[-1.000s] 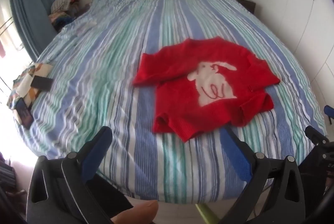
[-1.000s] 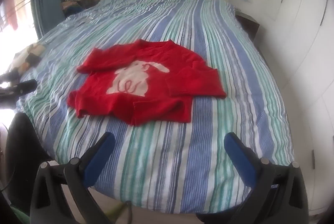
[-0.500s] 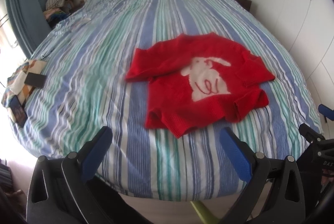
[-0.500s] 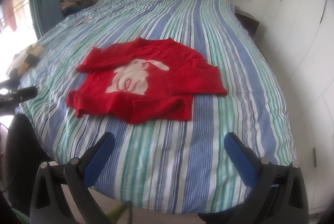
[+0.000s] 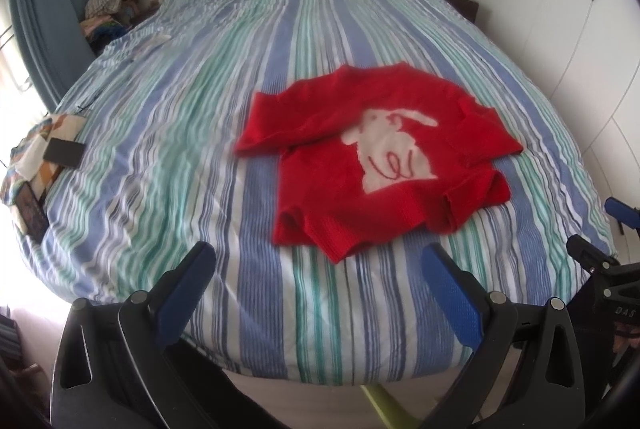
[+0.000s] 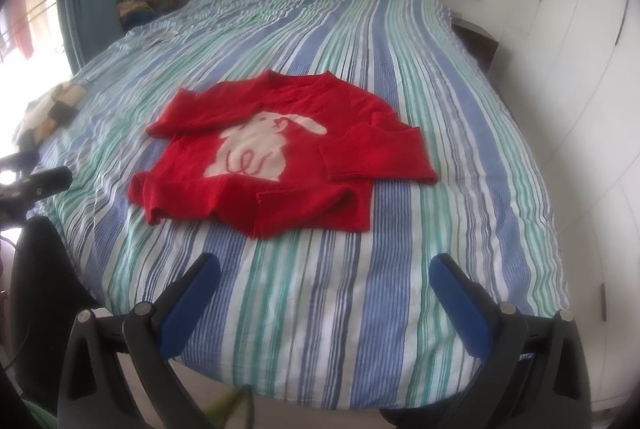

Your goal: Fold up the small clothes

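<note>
A small red sweater (image 5: 376, 157) with a white rabbit on its front lies rumpled on the striped bed, face up, sleeves bent inward and hem turned up. It also shows in the right wrist view (image 6: 280, 153). My left gripper (image 5: 316, 269) is open and empty above the bed's near edge, short of the sweater's hem. My right gripper (image 6: 324, 277) is open and empty, also above the near edge, apart from the sweater. The right gripper's fingers (image 5: 592, 257) show at the right edge of the left wrist view.
The bed (image 5: 200, 109) has a blue, green and white striped cover. A patterned cloth with dark flat objects (image 5: 40, 165) lies at its left edge. A clothes pile (image 5: 112, 1) and blue curtain stand far left. White wardrobes (image 6: 580, 69) line the right side.
Both grippers have drawn slightly back and up, so more of the bed shows. The hand below the left gripper is out of view. The sweater has not moved.
</note>
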The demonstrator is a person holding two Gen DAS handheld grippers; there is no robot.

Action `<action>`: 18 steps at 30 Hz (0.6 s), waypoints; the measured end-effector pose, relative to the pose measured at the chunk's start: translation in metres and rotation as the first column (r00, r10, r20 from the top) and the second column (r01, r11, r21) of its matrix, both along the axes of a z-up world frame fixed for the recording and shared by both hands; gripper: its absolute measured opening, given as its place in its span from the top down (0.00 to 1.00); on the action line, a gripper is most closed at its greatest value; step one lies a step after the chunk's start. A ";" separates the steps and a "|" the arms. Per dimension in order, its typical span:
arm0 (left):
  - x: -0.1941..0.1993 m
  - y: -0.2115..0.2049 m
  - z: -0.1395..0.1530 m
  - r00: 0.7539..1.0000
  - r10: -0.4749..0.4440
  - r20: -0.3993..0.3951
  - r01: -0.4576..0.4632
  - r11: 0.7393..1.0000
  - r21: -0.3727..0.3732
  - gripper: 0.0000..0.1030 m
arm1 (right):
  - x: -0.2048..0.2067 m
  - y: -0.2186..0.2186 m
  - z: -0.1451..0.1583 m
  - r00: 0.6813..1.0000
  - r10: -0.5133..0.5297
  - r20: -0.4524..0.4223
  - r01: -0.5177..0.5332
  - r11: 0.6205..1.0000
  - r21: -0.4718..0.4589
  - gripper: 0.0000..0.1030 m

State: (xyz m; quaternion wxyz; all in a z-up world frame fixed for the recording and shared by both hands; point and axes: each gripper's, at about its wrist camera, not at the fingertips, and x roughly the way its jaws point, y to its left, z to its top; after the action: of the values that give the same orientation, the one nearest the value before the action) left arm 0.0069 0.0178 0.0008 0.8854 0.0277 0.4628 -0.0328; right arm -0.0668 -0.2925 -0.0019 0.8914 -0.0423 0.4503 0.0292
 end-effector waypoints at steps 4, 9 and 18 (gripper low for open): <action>-0.001 0.000 -0.001 1.000 -0.001 -0.006 0.000 1.000 -0.005 0.00 | 0.000 0.002 0.000 1.000 0.006 -0.003 -0.006 1.000 0.001 0.00; -0.003 0.000 -0.001 1.000 -0.007 -0.001 0.007 1.000 -0.001 0.00 | 0.001 0.002 0.000 1.000 0.009 -0.009 -0.009 1.000 0.001 0.00; -0.002 0.000 -0.001 1.000 -0.008 -0.002 0.008 1.000 -0.002 0.00 | 0.001 0.002 0.000 1.000 0.010 -0.011 -0.010 1.000 0.001 0.00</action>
State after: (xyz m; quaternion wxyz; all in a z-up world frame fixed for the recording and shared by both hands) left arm 0.0046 0.0177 -0.0003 0.8849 0.0286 0.4635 -0.0369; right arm -0.0658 -0.2905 -0.0022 0.8889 -0.0437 0.4548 0.0340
